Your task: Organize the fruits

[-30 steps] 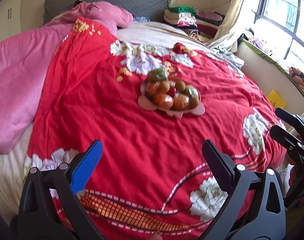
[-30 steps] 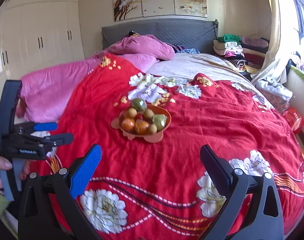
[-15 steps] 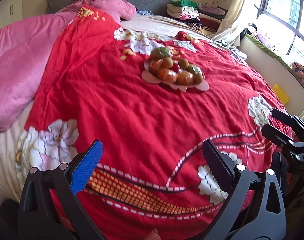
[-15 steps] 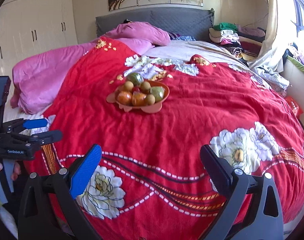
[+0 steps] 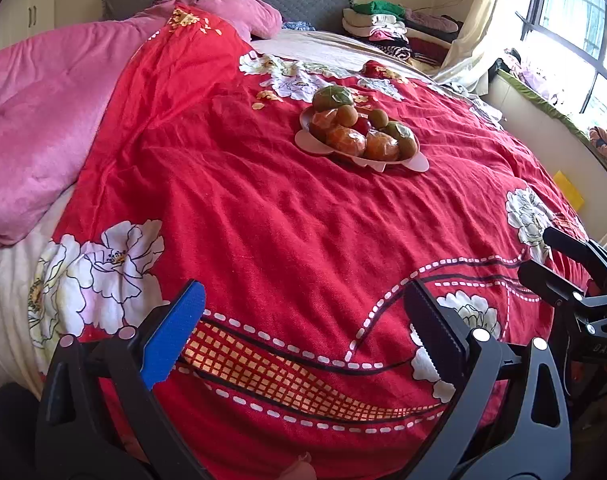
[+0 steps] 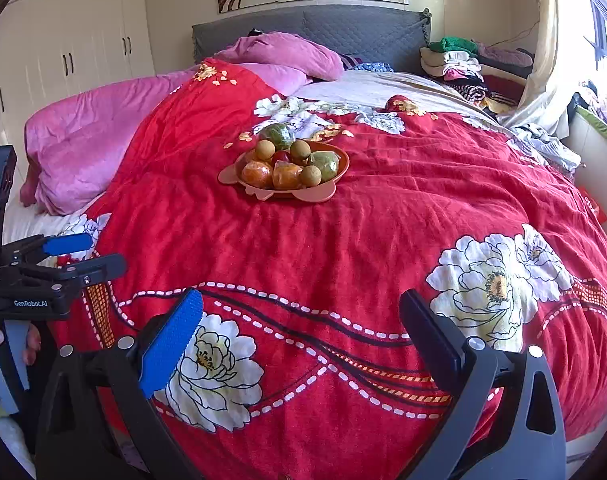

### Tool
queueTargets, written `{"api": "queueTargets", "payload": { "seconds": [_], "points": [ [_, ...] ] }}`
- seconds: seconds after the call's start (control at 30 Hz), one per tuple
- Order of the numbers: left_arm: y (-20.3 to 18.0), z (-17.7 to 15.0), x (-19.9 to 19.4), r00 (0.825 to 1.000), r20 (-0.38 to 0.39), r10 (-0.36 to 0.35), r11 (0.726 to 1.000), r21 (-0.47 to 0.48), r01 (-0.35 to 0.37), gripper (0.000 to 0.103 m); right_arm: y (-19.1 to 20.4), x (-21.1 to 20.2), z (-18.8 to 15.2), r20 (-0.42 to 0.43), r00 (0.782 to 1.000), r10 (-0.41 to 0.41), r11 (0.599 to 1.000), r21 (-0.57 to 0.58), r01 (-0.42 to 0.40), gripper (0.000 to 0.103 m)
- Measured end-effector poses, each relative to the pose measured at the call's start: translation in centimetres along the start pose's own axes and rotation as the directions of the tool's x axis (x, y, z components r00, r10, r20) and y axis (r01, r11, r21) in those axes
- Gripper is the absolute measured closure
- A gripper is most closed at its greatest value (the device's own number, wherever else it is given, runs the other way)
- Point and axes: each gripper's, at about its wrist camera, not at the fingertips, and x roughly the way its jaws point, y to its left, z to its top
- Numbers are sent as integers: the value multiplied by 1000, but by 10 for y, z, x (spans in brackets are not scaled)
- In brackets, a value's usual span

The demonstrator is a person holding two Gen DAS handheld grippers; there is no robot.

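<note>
Both views have pulled back from the bed, so the fruit reads as piled already. The wrinkled red floral quilt (image 6: 303,248) carries the scalloped pink plate (image 6: 323,194) mid-bed, far from the left gripper (image 5: 303,328) and right gripper (image 6: 301,330), jaws spread, empty. Glossy wrapped oranges (image 6: 271,174) sit nearest.

Bare red quilt (image 6: 303,248) lies open on every side of the fruit plate (image 6: 315,196); a pink blanket (image 6: 83,140) bulks well to its left.

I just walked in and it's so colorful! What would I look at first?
Probably the big red flowered quilt covering the bed. Near its middle sits a pink plate piled with wrapped oranges and small brown fruits, and a pink blanket is bunched along the left side.
</note>
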Motion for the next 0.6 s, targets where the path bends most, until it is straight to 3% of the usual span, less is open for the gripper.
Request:
{"api": "queueTargets", "payload": {
  "seconds": [0.6],
  "points": [
    [-2, 0, -1, 1000, -4, 9, 1000, -3, -9, 10, -2, 0, 0, -2, 1000, -2, 1000, 11, 2, 5]
  ]
}}
